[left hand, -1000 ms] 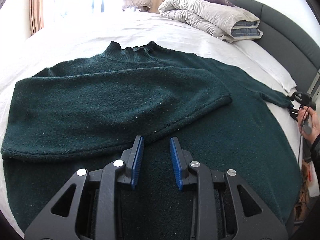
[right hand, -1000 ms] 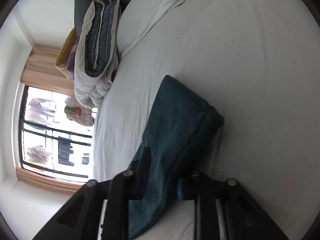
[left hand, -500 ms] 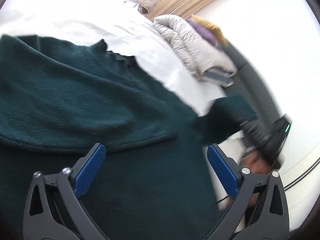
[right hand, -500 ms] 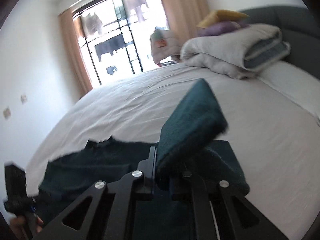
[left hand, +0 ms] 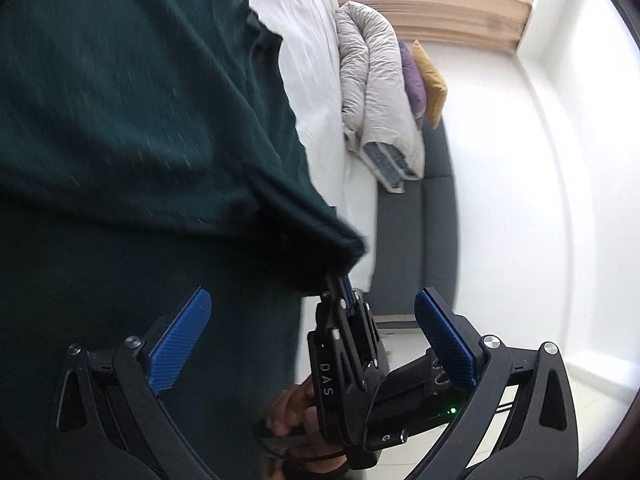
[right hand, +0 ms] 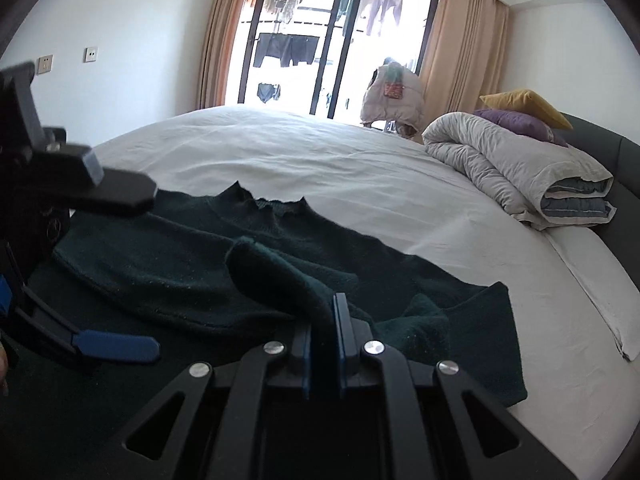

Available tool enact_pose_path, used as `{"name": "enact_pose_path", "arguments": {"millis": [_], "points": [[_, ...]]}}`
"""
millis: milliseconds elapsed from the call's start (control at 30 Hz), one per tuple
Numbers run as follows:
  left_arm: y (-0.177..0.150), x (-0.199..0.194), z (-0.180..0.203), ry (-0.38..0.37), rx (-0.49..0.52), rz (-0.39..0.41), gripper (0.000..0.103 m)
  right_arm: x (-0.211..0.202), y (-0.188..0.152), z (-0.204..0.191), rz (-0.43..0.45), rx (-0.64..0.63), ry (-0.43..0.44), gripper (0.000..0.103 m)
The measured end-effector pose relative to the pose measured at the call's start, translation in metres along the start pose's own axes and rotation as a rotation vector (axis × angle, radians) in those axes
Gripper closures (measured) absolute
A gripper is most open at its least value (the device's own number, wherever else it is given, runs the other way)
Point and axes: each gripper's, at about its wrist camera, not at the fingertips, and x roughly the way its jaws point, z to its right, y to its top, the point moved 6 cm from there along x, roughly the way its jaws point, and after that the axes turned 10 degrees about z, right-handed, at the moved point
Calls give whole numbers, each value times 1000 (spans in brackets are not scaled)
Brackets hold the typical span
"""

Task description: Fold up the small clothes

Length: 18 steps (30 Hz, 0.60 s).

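A dark green sweater lies flat on the white bed, one sleeve folded across its body. My right gripper is shut on the cuff end of the other sleeve, which is lifted and draped over the sweater's middle. The left wrist view shows that same right gripper, a hand behind it, gripping the sleeve. My left gripper stands wide open, rolled on its side, with nothing pressed between its blue pads. It also shows in the right wrist view, left gripper just over the sweater's left part.
A folded grey duvet with a yellow pillow and a purple pillow sits by the dark headboard. A pale jacket hangs before the window. White sheet stretches beyond the sweater's collar.
The right gripper has carried the sleeve from the bed's right side up and over the sweater's body, toward the left gripper. The left gripper has opened wide and rolled on its side.
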Motion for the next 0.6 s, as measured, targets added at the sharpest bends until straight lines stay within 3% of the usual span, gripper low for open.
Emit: {"name": "enact_pose_path", "arguments": {"millis": [100, 333, 400, 467, 600], "points": [[4, 15, -3, -24, -54, -15, 0, -7, 0, -7, 16, -76, -9, 92], [13, 48, 8, -9, -16, -72, 1, -12, -9, -27, 29, -187, -14, 92], [13, 59, 11, -6, -4, -95, 13, -13, -7, -30, 36, -200, -13, 92], [12, 71, 17, -1, 14, -124, 44, -14, -5, -31, 39, -201, -5, 92], [10, 81, 19, 65, 88, -138, 70, -18, -5, -28, 52, -195, -22, 91]]}}
